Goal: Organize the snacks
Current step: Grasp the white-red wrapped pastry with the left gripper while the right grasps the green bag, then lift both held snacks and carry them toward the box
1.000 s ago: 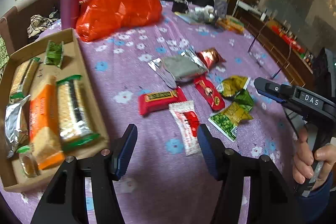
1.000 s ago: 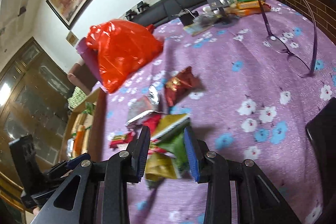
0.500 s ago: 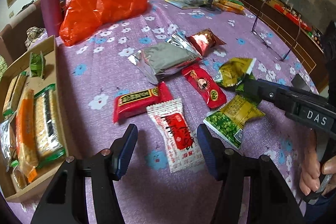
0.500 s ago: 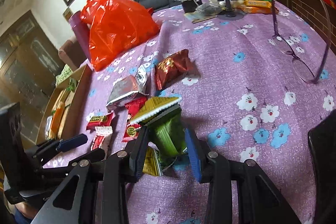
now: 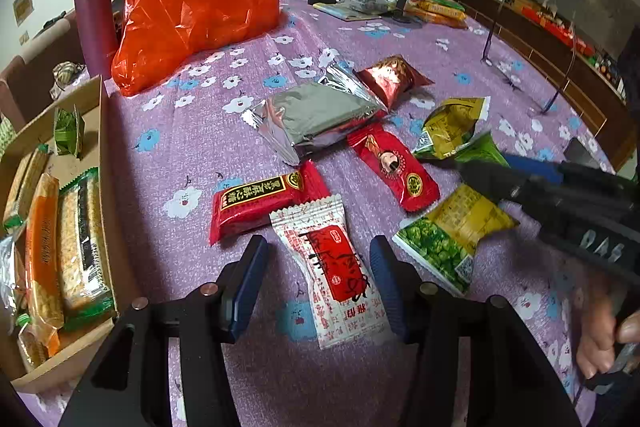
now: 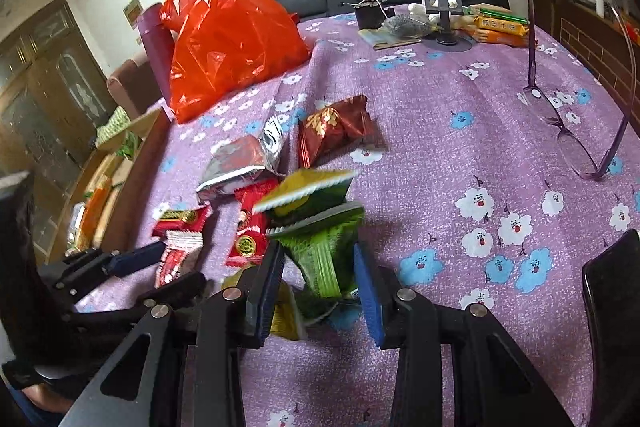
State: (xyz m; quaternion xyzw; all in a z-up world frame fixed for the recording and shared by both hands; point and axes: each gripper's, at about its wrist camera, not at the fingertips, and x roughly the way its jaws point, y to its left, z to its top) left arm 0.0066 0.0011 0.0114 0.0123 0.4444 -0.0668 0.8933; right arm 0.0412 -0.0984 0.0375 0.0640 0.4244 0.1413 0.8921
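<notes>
Loose snack packets lie on the purple flowered cloth. My left gripper (image 5: 316, 279) straddles a white-and-red packet (image 5: 332, 267); its jaws are closing, and both pads still stand a little clear of the wrapper. A red bar (image 5: 260, 203) lies just to the left of that packet. My right gripper (image 6: 320, 287) is open around a green packet (image 6: 324, 255), which sits between the pads with small gaps on both sides. In the left wrist view the right gripper (image 5: 492, 175) reaches in from the right. A cardboard tray (image 5: 102, 147) with several bars stands at the left.
A silver packet (image 5: 316, 115), a dark red one (image 5: 390, 77), a red candy packet (image 5: 392, 167) and a pea packet (image 5: 448, 231) lie close by. An orange bag (image 5: 192, 7) and purple bottle (image 5: 94, 11) stand behind. Glasses (image 6: 576, 139) and a dark phone (image 6: 612, 307) lie on the right.
My left gripper came forward and down until the white-and-red packet lay between its fingers. My right gripper rolled level and sank around the green packet.
</notes>
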